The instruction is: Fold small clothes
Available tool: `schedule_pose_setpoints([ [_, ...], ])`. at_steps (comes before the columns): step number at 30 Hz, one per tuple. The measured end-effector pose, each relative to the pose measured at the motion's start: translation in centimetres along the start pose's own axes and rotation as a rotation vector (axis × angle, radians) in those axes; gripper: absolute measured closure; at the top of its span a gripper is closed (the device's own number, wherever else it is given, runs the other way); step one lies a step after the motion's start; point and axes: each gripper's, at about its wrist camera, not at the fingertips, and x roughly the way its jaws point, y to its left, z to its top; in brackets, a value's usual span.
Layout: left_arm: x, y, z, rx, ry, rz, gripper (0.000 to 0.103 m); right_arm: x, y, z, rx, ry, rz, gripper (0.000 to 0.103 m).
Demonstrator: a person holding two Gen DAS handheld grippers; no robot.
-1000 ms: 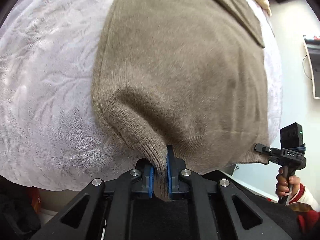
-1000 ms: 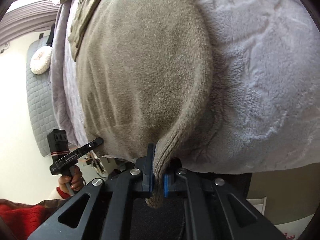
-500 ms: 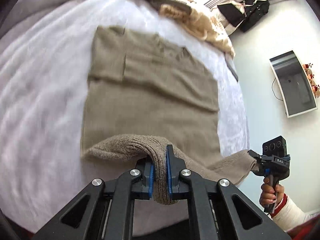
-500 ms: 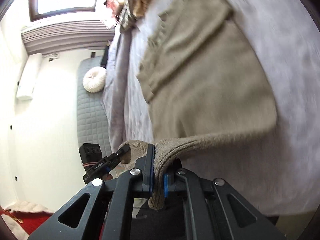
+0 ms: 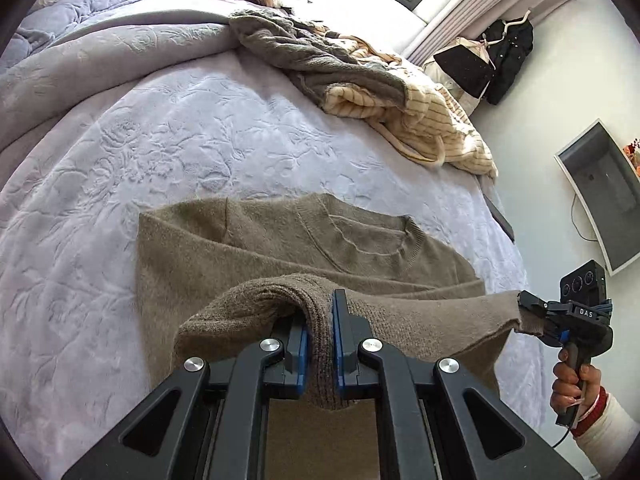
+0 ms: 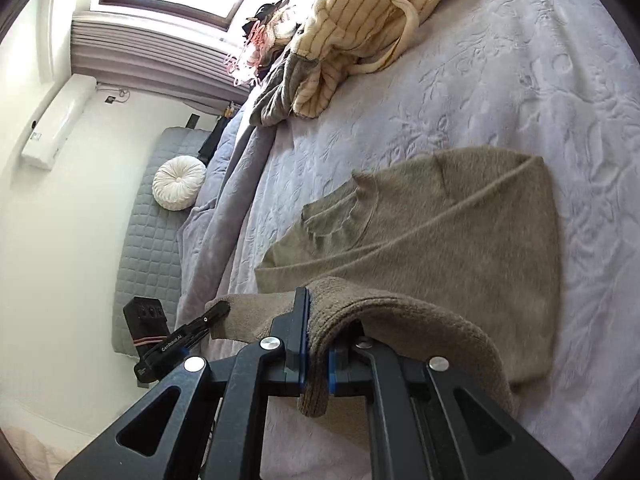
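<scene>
A taupe knit sweater (image 5: 248,248) lies on the lavender bedspread (image 5: 160,140) with its collar toward the far side. It also shows in the right wrist view (image 6: 460,248). My left gripper (image 5: 320,320) is shut on one corner of its ribbed hem and holds it lifted above the sweater's body. My right gripper (image 6: 318,340) is shut on the other hem corner, also lifted. The hem stretches between the two grippers. Each gripper shows in the other's view: the right one (image 5: 536,316) and the left one (image 6: 212,314).
A pile of clothes, a grey knit (image 5: 312,52) and a cream striped garment (image 5: 420,120), lies at the far side of the bed. A bunched quilt (image 5: 80,48) lies at the far left. A wall monitor (image 5: 600,192) hangs beyond the bed's right edge.
Both grippers have lifted the hem up and carried it forward over the sweater toward the collar. The sweater's lower half has come off the bed's near edge and folds over itself.
</scene>
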Motion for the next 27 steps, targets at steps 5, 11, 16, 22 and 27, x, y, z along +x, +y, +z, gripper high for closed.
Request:
schedule_pose_setpoints([
  [5,4.2,1.4,0.4,-0.026,0.022,0.076,0.092,3.3,-4.1,2.2,0.077,-0.022,-0.003,0.095],
  [11,6.5,1.9,0.6,-0.055,0.092,0.167,0.06,5.8,-8.3,2.5,0.21,-0.006,-0.036,0.092],
  [16,3.4,0.5,0.5,0.013,0.013,0.254,0.025,3.6,-7.2,2.1,0.191,-0.033,-0.046,0.045],
  [22,2.1,0.0,0.3,0.075,0.05,0.212,0.025,0.5,-3.8,0.9,0.005,-0.059,-0.189,0.057],
  [27,3.9,-0.9,0.3,0.135,0.109,0.183,0.025,1.9,-2.1,1.2,-0.198,-0.051,-0.438,0.057],
])
